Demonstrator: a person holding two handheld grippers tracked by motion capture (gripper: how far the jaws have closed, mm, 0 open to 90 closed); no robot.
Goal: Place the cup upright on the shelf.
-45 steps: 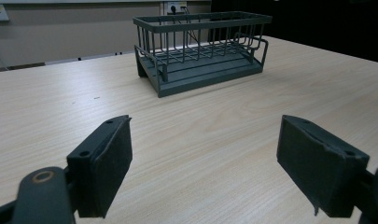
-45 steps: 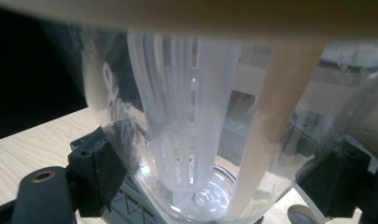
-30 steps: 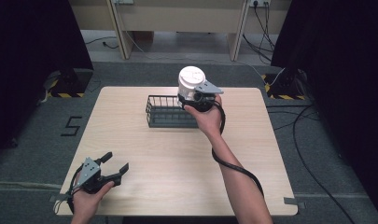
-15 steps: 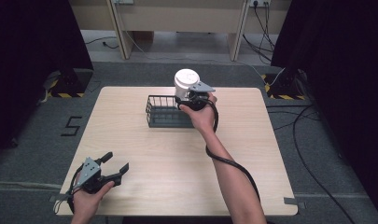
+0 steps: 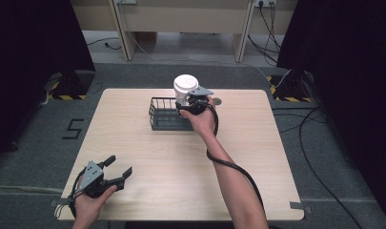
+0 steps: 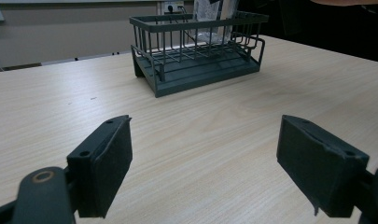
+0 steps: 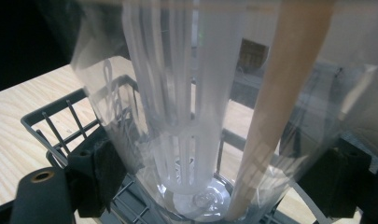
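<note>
A clear plastic cup (image 5: 184, 91) with a white lid hangs upright over the right end of a dark wire basket (image 5: 163, 117) at the table's far middle. My right gripper (image 5: 191, 102) is shut on the cup's lower part. In the right gripper view both pads press the cup (image 7: 186, 116), which holds a white ribbed insert and a tan stick (image 7: 275, 107); the basket rim (image 7: 51, 121) lies just below. My left gripper (image 5: 118, 167) stands open near the front left corner with nothing between its jaws, facing the basket (image 6: 196, 51).
The light wooden table (image 5: 181, 167) has bare surface between the basket and the left gripper (image 6: 224, 163). A small grey disc (image 5: 217, 101) lies to the right of the basket. Beyond the table's edges are dark floor and cables.
The right gripper has carried the cup a little to the left, from beside the basket's right end to over it. The left gripper has stayed put.
</note>
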